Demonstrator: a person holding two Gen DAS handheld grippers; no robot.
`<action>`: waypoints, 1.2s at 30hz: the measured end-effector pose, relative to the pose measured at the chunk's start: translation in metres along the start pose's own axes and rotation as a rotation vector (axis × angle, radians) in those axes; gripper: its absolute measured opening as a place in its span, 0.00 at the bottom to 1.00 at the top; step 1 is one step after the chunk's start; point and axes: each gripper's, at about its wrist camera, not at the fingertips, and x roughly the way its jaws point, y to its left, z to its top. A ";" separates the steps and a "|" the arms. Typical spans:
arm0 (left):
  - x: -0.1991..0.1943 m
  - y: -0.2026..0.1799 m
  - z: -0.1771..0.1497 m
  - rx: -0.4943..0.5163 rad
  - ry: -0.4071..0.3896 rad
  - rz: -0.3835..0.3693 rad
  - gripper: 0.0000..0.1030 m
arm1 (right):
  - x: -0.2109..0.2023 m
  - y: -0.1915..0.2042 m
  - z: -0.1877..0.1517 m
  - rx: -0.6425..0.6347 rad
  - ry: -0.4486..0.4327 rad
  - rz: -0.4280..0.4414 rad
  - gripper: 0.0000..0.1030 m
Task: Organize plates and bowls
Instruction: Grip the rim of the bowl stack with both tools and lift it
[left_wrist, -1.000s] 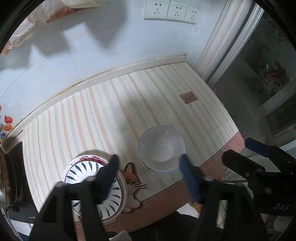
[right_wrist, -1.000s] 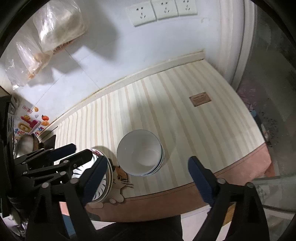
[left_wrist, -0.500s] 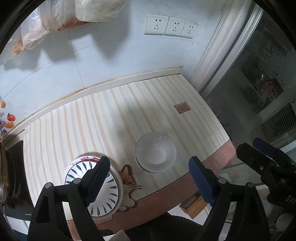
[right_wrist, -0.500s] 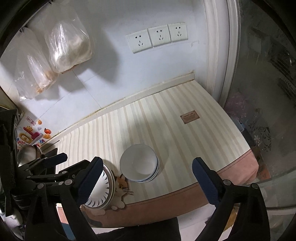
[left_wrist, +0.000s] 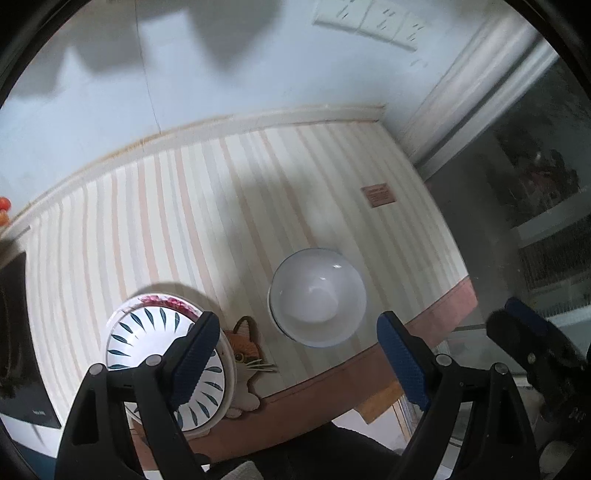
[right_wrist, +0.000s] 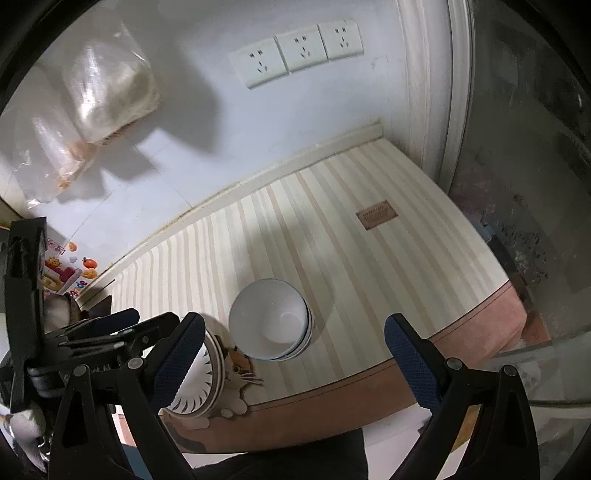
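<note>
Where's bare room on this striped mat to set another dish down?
Free: the striped mat between the wall edge and the white bowls, around the brown label. Crowded: the front left corner, where the leaf-pattern plates and the cat coaster sit beside the bowls.

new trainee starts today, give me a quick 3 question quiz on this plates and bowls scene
1. True or false: both tongs, left and right, are empty.
2. What stands right of the leaf-patterned plates? A) a mug B) stacked white bowls C) a pan
3. Which animal is printed on the striped mat between plates and bowls?

Key: 1 true; 2 B; 3 a cat.
</note>
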 end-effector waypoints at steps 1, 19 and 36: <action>0.011 0.004 0.003 -0.011 0.016 -0.002 0.85 | 0.009 -0.004 0.001 0.008 0.015 0.002 0.97; 0.182 0.048 0.034 -0.178 0.347 -0.136 0.83 | 0.226 -0.058 -0.018 0.140 0.355 0.330 0.97; 0.212 0.041 0.030 -0.195 0.392 -0.254 0.55 | 0.304 -0.046 -0.034 0.126 0.476 0.465 0.65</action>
